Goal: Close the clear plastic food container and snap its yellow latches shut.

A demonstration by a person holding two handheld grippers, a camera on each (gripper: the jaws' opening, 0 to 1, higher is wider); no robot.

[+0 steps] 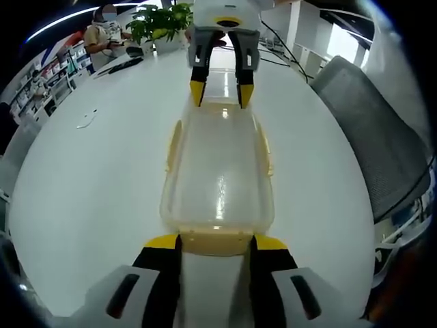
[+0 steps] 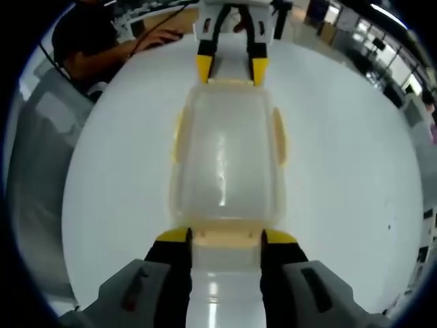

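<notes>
A white table (image 1: 82,198) in an open office carries the clear container (image 1: 218,184), lid already seated. It is flanked end to end by 2 grippers: the left gripper (image 1: 216,240) and the right gripper (image 2: 225,236), each spread open astride an end latch (image 2: 227,236), gripping nothing. The latching step is judged next, calling for pressing each flap down. Bare tabletop is left on every side.

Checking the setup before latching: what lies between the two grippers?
The clear food container spans the stretch between the left gripper and the right gripper, seen in both gripper views.
</notes>
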